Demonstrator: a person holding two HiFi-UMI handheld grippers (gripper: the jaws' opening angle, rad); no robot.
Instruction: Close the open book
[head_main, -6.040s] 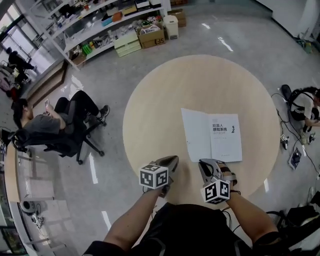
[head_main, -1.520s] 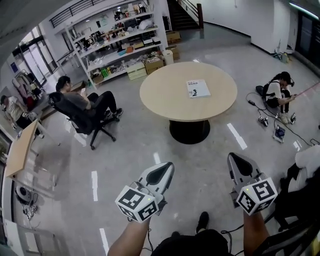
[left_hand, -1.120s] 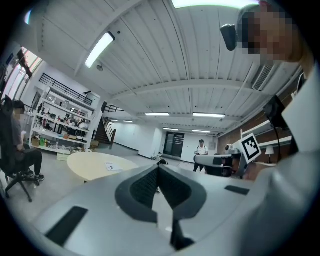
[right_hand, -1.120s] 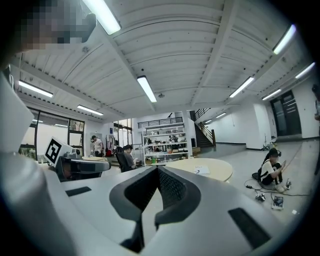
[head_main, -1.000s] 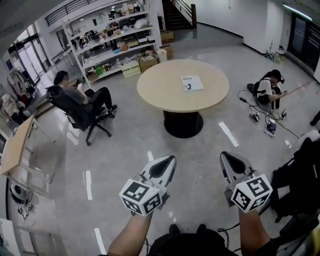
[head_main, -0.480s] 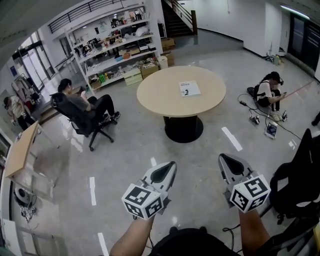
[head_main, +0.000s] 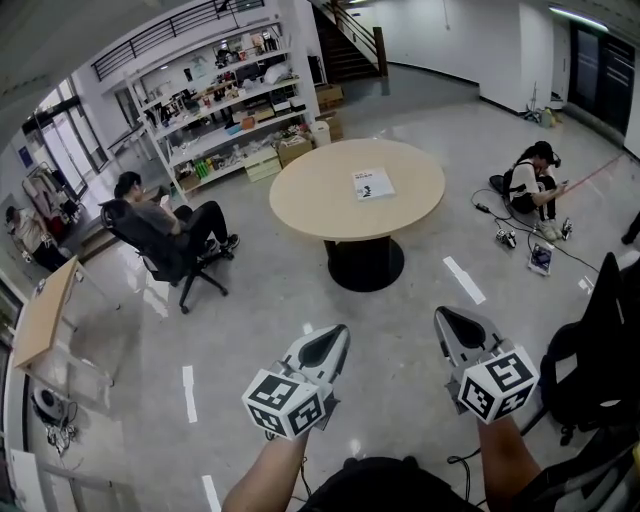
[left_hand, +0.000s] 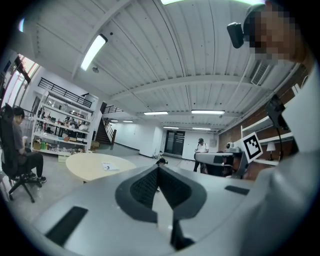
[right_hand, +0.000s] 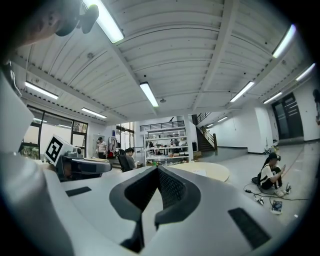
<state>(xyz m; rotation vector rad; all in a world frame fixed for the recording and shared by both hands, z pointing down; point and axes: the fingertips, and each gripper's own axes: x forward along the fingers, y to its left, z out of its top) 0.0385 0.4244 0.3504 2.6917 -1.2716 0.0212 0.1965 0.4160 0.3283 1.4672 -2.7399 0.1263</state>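
Note:
The book lies closed, white cover up, on the round beige table, far across the floor from me. The left gripper view shows the same book small on the table; in the right gripper view the table is a thin disc. My left gripper and my right gripper are held level over the grey floor, well short of the table. Both are shut, with their tips meeting and nothing between them.
A person sits in a black office chair left of the table. Another person sits on the floor at the right among cables. Shelves and boxes line the back wall. A black chair stands close on my right and a wooden desk at the left.
Six seconds ago the book lay open on the table right in front of both grippers. Now it is closed and the table is far off. Over the last second the grippers stayed shut.

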